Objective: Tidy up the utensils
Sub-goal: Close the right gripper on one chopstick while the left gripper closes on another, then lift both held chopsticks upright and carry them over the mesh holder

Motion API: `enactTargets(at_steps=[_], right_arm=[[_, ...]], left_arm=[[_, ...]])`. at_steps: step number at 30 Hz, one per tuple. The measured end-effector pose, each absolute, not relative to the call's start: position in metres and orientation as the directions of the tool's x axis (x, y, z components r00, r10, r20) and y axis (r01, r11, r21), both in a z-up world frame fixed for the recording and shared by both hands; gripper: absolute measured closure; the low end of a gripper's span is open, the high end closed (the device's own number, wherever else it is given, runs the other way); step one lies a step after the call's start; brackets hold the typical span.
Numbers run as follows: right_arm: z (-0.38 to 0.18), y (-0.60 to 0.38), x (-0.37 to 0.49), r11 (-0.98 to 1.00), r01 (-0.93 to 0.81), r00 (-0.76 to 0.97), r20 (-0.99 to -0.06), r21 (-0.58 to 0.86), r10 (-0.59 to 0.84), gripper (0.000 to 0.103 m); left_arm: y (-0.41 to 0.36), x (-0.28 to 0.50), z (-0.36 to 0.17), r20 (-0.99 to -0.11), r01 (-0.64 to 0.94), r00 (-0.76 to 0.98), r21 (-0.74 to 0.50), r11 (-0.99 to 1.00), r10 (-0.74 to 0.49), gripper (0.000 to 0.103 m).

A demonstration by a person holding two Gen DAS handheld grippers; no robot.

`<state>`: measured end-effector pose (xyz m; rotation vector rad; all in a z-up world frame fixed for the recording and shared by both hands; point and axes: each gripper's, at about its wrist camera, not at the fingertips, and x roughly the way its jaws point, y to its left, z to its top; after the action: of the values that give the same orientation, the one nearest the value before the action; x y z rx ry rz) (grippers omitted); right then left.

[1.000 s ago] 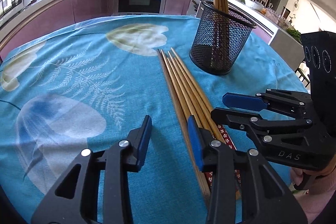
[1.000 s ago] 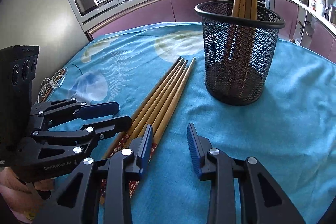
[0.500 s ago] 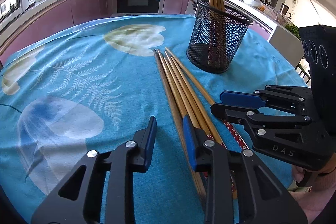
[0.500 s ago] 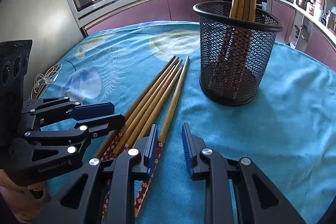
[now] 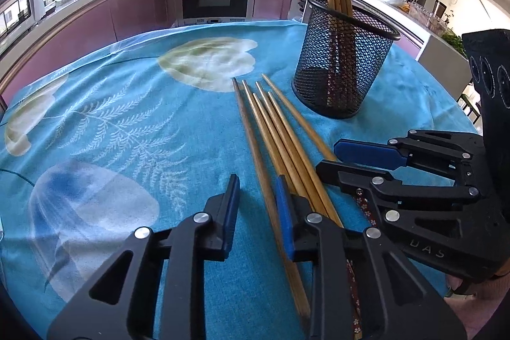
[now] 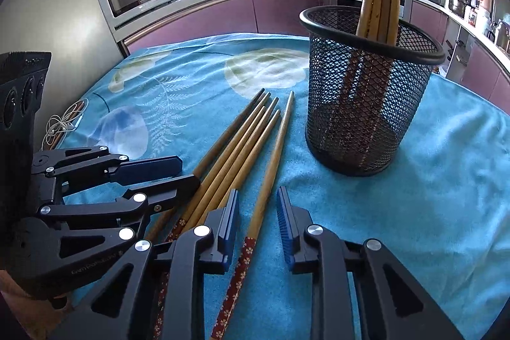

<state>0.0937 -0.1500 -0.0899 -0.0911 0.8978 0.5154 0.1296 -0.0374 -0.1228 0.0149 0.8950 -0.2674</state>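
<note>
Black left tool (image 5: 257, 206), blue pads (image 5: 283, 212), silver screws, black right tool (image 6: 257, 219)

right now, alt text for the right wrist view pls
Open right tongs straddle one chopstick lying apart from four others on a blue cloth. Behind stands a mesh cup holding more chopsticks; the left tongs, open, sit at the left.

- Round table (image 5: 95, 123) covered with blue leaf-print cloth.
- Five loose wooden chopsticks (image 5: 271, 129) lie side by side on it.
- Black wire-mesh cup (image 5: 342, 69), upright, stands just beside their tips.
</note>
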Motion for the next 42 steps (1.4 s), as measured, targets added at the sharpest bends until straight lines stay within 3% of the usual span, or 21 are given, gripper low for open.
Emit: enactTargets(at_steps=[4,9,12,22,42], right_arm=[[-0.09,-0.15,0.098,0.878,-0.456,0.51,-0.766,0.144,0.391,0.083],[-0.091,-0.158,0.101,0.878,-0.437,0.496,-0.762,0.196,0.417,0.094],[-0.092,-0.164,0.102,0.87,-0.425,0.478,-0.755,0.249,0.449,0.096],[-0.085,-0.181,0.093,0.843,-0.416,0.466,-0.716,0.342,0.521,0.097],[-0.091,-0.153,0.106,0.856,-0.466,0.45,-0.773,0.225,0.448,0.095]], left_arm=[[-0.038,0.134,-0.123,-0.773,0.229,0.594,-0.101,0.968,-0.221,0.082],[-0.037,0.134,-0.124,-0.771,0.22,0.594,-0.116,0.969,-0.228,0.088],[-0.038,0.132,-0.123,-0.769,0.217,0.596,-0.125,0.968,-0.233,0.093],[-0.03,0.119,-0.115,-0.751,0.216,0.605,-0.164,0.963,-0.264,0.095],[-0.038,0.139,-0.123,-0.781,0.271,0.564,-0.132,0.953,-0.268,0.092]])
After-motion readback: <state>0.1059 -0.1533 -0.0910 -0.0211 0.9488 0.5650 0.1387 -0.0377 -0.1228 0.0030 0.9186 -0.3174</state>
